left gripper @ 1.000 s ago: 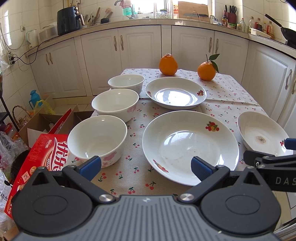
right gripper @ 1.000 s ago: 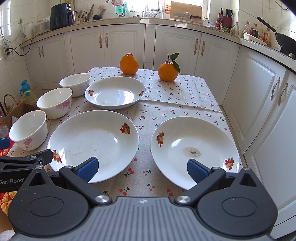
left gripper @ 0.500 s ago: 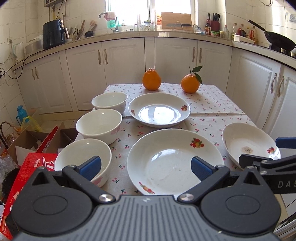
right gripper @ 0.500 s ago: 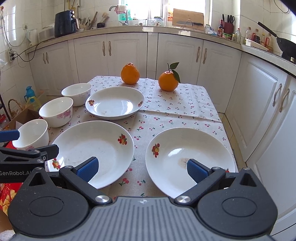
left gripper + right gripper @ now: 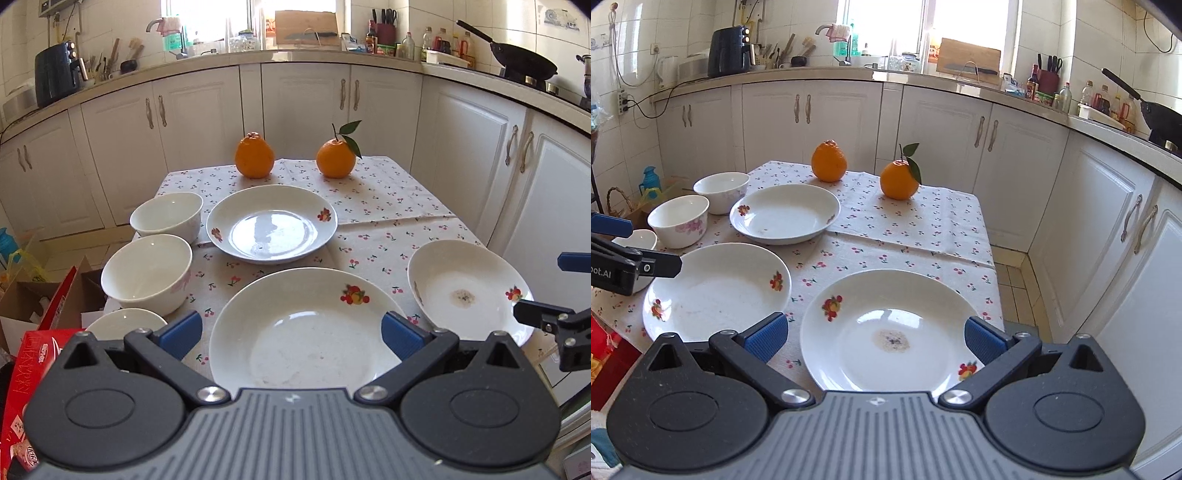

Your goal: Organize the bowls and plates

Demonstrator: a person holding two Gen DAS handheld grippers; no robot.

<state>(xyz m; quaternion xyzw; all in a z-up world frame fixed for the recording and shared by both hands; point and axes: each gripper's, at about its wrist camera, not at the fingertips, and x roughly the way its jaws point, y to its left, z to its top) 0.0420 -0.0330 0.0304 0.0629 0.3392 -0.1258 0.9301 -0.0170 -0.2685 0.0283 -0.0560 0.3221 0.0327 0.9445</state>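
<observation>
Three white plates with fruit prints lie on the cherry-print tablecloth: a near-left plate (image 5: pixel 306 328) (image 5: pixel 716 291), a near-right plate with a brown stain (image 5: pixel 469 288) (image 5: pixel 897 332), and a far plate (image 5: pixel 271 223) (image 5: pixel 785 214). Three white bowls stand in a row on the left: far (image 5: pixel 166 213) (image 5: pixel 721 192), middle (image 5: pixel 147 273) (image 5: pixel 679 219), near (image 5: pixel 125 323) (image 5: pixel 637 240). My left gripper (image 5: pixel 291 332) is open and empty over the near-left plate. My right gripper (image 5: pixel 873 338) is open and empty over the stained plate.
Two oranges (image 5: pixel 255 155) (image 5: pixel 335 158) sit at the table's far end. White cabinets surround the table on the far side and right. Cardboard boxes and a red carton (image 5: pixel 33 354) are on the floor at the left.
Both grippers have pulled back and tilted up, so the plates and bowls sit lower in view and more of the kitchen counter shows. Both stay open and empty.
</observation>
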